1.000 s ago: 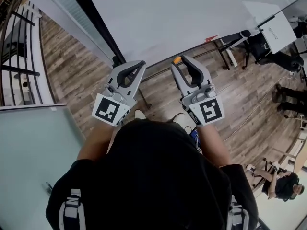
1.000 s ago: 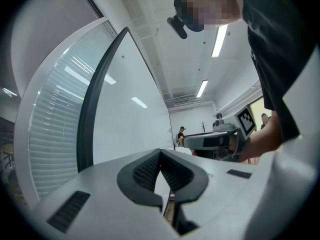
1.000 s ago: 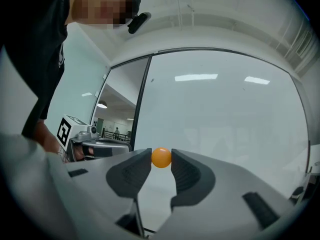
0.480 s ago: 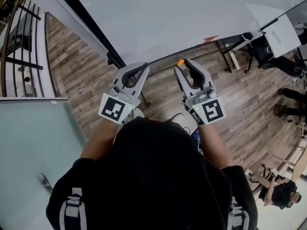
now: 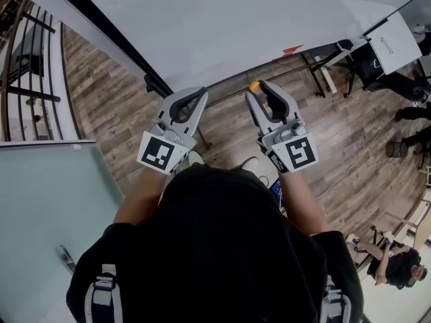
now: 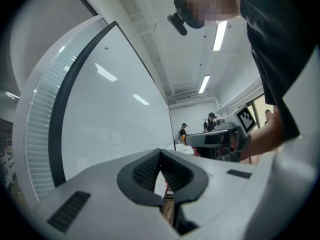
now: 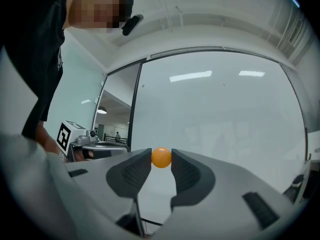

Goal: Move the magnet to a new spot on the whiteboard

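The carrying step is judged to be in hand. The orange magnet (image 7: 161, 157) is pinched between the tips of the right tongs (image 7: 161, 160), before the whiteboard (image 7: 220, 109) and near its lower edge. The left tongs (image 6: 159, 159) are closed on nothing. Next, a fresh patch of board would have to be reached and the magnet seated flat before release. Whether the magnet touches the board cannot be made out.
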A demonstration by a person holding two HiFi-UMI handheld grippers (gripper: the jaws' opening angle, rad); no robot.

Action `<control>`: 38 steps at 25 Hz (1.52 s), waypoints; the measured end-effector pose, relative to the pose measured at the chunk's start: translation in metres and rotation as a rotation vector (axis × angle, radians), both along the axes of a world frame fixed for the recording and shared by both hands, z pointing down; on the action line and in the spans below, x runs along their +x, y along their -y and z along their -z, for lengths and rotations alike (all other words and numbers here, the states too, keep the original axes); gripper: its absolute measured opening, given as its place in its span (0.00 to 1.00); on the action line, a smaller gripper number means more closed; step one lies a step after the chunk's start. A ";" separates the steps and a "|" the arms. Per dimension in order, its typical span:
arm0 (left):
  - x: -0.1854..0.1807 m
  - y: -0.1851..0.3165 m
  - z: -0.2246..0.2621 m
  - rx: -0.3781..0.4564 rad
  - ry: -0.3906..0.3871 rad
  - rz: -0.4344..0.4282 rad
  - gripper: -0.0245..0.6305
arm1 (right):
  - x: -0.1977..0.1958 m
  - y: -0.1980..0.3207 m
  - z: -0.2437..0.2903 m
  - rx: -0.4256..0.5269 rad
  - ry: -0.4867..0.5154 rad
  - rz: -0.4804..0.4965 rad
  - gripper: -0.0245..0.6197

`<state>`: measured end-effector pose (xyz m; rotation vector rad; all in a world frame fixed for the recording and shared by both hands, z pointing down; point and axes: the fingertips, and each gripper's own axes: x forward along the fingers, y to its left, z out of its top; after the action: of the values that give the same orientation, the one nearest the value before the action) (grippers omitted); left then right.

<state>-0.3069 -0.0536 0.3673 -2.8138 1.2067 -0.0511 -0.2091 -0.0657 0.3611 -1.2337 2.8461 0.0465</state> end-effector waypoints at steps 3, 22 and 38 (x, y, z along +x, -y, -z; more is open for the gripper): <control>0.004 -0.001 0.001 -0.001 0.001 -0.004 0.04 | 0.006 0.001 0.001 -0.007 0.013 -0.003 0.22; 0.054 0.015 0.010 -0.007 -0.008 -0.058 0.04 | 0.064 0.015 0.012 -0.002 0.053 -0.074 0.22; 0.189 0.025 0.025 0.009 -0.013 -0.052 0.04 | 0.201 0.019 0.024 0.057 0.033 -0.110 0.22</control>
<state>-0.1176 -0.0787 0.3427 -2.8400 1.1333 -0.0238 -0.0080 -0.0846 0.3370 -1.3645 2.7266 0.1083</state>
